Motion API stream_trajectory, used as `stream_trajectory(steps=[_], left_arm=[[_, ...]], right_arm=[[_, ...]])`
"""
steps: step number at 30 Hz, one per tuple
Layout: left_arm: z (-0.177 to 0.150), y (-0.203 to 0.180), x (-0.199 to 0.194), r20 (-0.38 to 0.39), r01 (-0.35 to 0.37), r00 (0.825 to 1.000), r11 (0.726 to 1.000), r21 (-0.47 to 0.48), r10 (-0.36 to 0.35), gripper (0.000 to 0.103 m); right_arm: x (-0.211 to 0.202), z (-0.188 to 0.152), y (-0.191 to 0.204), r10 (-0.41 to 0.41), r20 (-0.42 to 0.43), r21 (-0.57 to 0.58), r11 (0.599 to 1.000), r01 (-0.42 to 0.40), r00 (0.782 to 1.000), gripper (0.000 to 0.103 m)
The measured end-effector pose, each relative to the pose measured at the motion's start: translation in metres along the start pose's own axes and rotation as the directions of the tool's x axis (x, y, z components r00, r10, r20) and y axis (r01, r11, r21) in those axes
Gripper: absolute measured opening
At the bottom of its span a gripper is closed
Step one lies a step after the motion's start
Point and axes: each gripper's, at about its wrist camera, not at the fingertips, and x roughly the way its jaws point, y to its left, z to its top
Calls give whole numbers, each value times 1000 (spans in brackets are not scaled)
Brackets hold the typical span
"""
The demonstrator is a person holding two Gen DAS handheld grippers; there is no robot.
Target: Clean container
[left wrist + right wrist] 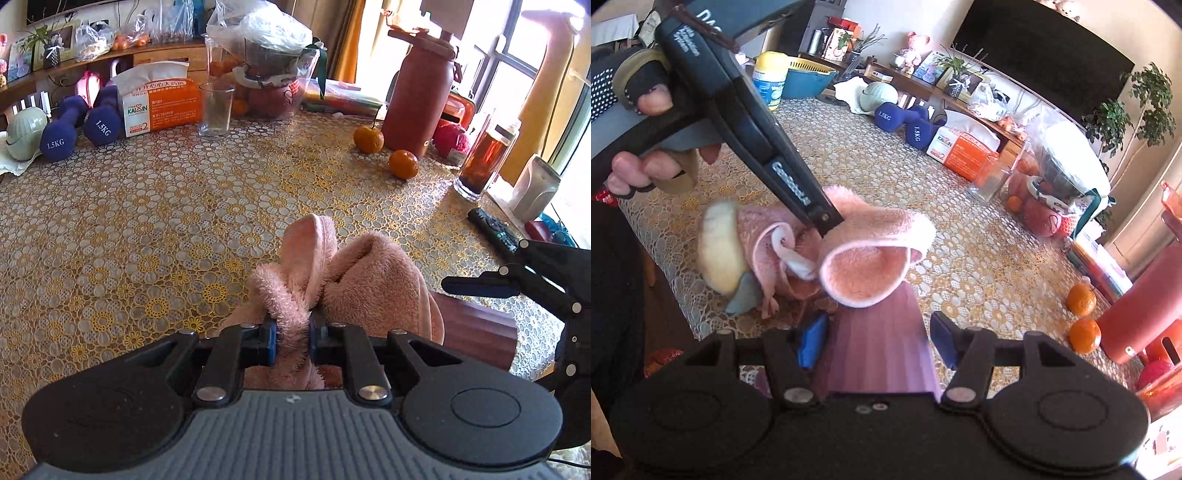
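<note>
My left gripper [293, 332] is shut on a fluffy pink towel [369, 273], which bunches up in front of its blue pads. A dark purple ribbed container [476, 332] lies just right of the towel, and part of my right gripper [480, 286] shows above it. In the right wrist view the container [879, 362] sits between the blue pads of my right gripper [877, 332], which press on both its sides. The towel [864, 269] covers the container's far end, with the left gripper [823, 225] coming down into it from the upper left.
The table [147, 221] has a gold lace cover. At its back stand an empty glass [216, 109], two blue dumbbells [62, 129], a tissue pack [162, 107] and a fruit bowl [273, 92]. Two oranges [403, 163], a red bottle [417, 92], a tea jar [484, 158] and a remote [493, 229] are at the right.
</note>
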Motion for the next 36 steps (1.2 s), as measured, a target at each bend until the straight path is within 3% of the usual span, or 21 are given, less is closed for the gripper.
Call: stream_trajectory(steps=[4, 12, 18, 23, 27, 31, 36], left_arm=[[-1, -8, -16, 27, 39, 999, 999, 2, -39, 15], [-1, -46, -48, 73, 182, 980, 982, 44, -185, 14], [-3, -88, -46, 34, 261, 963, 958, 117, -266, 14], [-9, -97, -24, -10, 260, 965, 958, 122, -261, 14], [-9, -96, -16, 1, 229, 973, 963, 145, -231, 12], [-7, -98, -11, 18, 163, 985, 966, 201, -170, 12], [-1, -87, -5, 24, 108, 993, 975, 196, -115, 12]], right_arm=[[-12, -8, 1, -8, 0, 4, 1000, 8, 1000, 72], [-15, -17, 4, -28, -24, 8, 1000, 28, 999, 66], [-16, -20, 5, -34, -6, 8, 999, 34, 999, 67], [-18, -23, 3, -33, 9, 22, 999, 33, 999, 66], [-18, -23, 2, -30, 12, 31, 999, 29, 999, 66], [-19, -24, 2, -26, 20, 38, 999, 25, 999, 66], [-18, -24, 1, -25, 23, 41, 999, 24, 999, 66]])
